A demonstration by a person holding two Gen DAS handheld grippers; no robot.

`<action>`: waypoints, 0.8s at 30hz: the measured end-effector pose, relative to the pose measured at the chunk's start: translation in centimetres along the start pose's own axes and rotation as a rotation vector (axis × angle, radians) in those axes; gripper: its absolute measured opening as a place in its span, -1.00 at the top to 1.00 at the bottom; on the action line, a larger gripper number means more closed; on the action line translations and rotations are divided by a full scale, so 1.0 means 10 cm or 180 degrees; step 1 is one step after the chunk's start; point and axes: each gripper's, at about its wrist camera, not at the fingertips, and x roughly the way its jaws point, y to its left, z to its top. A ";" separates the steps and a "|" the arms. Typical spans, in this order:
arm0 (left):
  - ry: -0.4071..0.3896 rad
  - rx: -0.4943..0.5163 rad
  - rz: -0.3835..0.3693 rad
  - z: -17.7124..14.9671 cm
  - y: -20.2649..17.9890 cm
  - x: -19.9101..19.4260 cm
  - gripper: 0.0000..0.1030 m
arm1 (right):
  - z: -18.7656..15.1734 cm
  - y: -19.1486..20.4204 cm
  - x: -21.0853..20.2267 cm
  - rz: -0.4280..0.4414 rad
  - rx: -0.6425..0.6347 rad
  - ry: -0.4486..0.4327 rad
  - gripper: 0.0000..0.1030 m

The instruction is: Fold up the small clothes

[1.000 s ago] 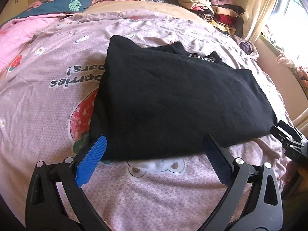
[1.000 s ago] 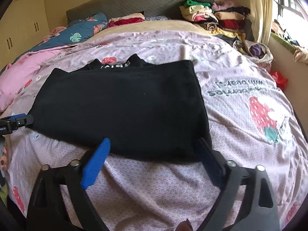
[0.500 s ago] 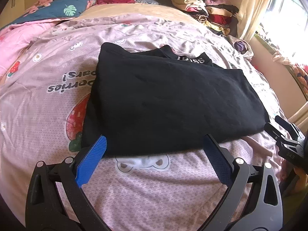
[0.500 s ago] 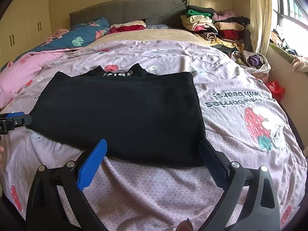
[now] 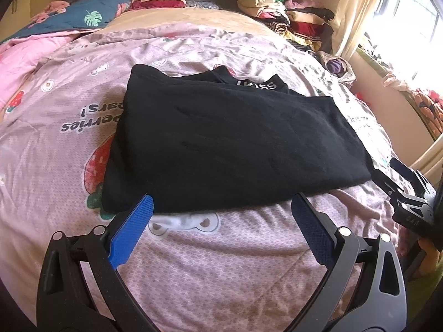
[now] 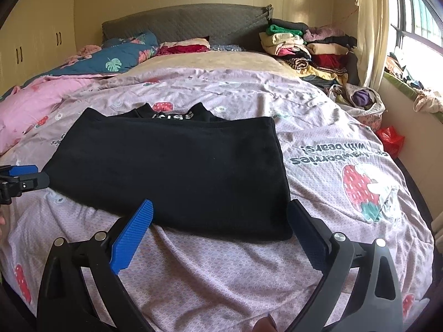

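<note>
A black garment [image 5: 229,144] lies folded flat on the pink bedspread, its collar with white letters at the far side; it also shows in the right wrist view [image 6: 177,171]. My left gripper [image 5: 221,207] is open and empty, hovering just short of the garment's near edge. My right gripper [image 6: 221,213] is open and empty, just short of the near right corner. Each gripper shows at the edge of the other's view: the right gripper [image 5: 407,185] and the left gripper [image 6: 22,177].
The bedspread [image 6: 332,144] covers the whole bed. A pile of folded clothes [image 6: 304,49] stands at the far right by the headboard. A blue and pink quilt [image 6: 83,72] lies at the far left. A curtain and window are on the right.
Both grippers have drawn back and lifted a little from the garment's near edge, so more of the room shows. The garment has not moved.
</note>
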 end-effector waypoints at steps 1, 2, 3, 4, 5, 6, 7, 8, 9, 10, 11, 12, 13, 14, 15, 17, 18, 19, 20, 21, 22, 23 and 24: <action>-0.0009 -0.0003 -0.0007 -0.01 -0.01 -0.01 -0.82 | 0.00 0.01 -0.01 -0.0002 -0.0012 -0.0010 -0.88; -0.0020 -0.0005 -0.0013 -0.02 -0.02 -0.02 -0.82 | 0.00 0.03 -0.03 -0.0005 -0.0027 -0.0026 -0.89; -0.0030 -0.0005 -0.0016 -0.02 -0.04 -0.03 -0.82 | 0.01 0.05 -0.04 -0.0006 -0.0041 -0.0036 -0.89; -0.0037 0.0000 -0.0018 -0.03 -0.05 -0.03 -0.82 | 0.01 0.07 -0.06 -0.0011 -0.0060 -0.0047 -0.89; -0.0047 0.0006 -0.0018 -0.04 -0.07 -0.04 -0.82 | 0.01 0.08 -0.07 -0.0014 -0.0071 -0.0053 -0.89; -0.0065 0.0019 -0.0014 -0.05 -0.09 -0.05 -0.82 | 0.02 0.09 -0.08 -0.0015 -0.0085 -0.0060 -0.89; -0.0078 0.0027 -0.0010 -0.05 -0.10 -0.06 -0.82 | 0.02 0.11 -0.09 -0.0015 -0.0102 -0.0068 -0.90; -0.0099 0.0039 -0.0002 -0.06 -0.12 -0.07 -0.82 | 0.02 0.12 -0.10 -0.0017 -0.0115 -0.0077 -0.90; -0.0128 0.0052 0.0005 -0.06 -0.14 -0.09 -0.82 | 0.01 0.13 -0.11 -0.0018 -0.0121 -0.0082 -0.90; -0.0146 0.0058 0.0008 -0.07 -0.16 -0.10 -0.82 | 0.02 0.14 -0.12 -0.0014 -0.0134 -0.0095 -0.90; -0.0172 0.0061 0.0007 -0.07 -0.18 -0.12 -0.82 | 0.01 0.15 -0.14 -0.0010 -0.0142 -0.0102 -0.90; -0.0185 0.0061 0.0001 -0.08 -0.19 -0.13 -0.82 | 0.01 0.16 -0.15 -0.0010 -0.0152 -0.0108 -0.90; -0.0198 0.0064 -0.0013 -0.09 -0.20 -0.14 -0.82 | 0.01 0.18 -0.16 -0.0014 -0.0168 -0.0119 -0.90; -0.0223 0.0068 -0.0026 -0.09 -0.22 -0.16 -0.82 | 0.02 0.19 -0.17 -0.0013 -0.0178 -0.0128 -0.90; -0.0244 0.0069 -0.0032 -0.09 -0.23 -0.18 -0.82 | 0.02 0.20 -0.18 -0.0012 -0.0187 -0.0137 -0.91; -0.0311 0.0068 -0.0026 -0.09 -0.25 -0.23 -0.82 | 0.02 0.23 -0.21 -0.0006 -0.0206 -0.0164 -0.91; -0.0328 0.0062 -0.0015 -0.09 -0.24 -0.24 -0.82 | 0.02 0.24 -0.22 -0.0002 -0.0216 -0.0173 -0.91; -0.0353 0.0052 -0.0001 -0.09 -0.23 -0.27 -0.82 | 0.02 0.25 -0.24 0.0001 -0.0230 -0.0187 -0.91; -0.0371 0.0041 0.0013 -0.08 -0.22 -0.28 -0.82 | 0.03 0.27 -0.25 0.0009 -0.0240 -0.0201 -0.91; -0.0383 0.0032 0.0021 -0.08 -0.21 -0.30 -0.82 | 0.03 0.29 -0.26 0.0020 -0.0248 -0.0211 -0.91; -0.0401 0.0022 0.0033 -0.08 -0.20 -0.32 -0.82 | 0.03 0.31 -0.27 0.0036 -0.0260 -0.0221 -0.91; -0.0412 0.0015 0.0044 -0.08 -0.18 -0.33 -0.82 | 0.04 0.32 -0.28 0.0048 -0.0271 -0.0232 -0.91; -0.0420 0.0003 0.0067 -0.08 -0.16 -0.35 -0.82 | 0.04 0.35 -0.29 0.0057 -0.0284 -0.0243 -0.91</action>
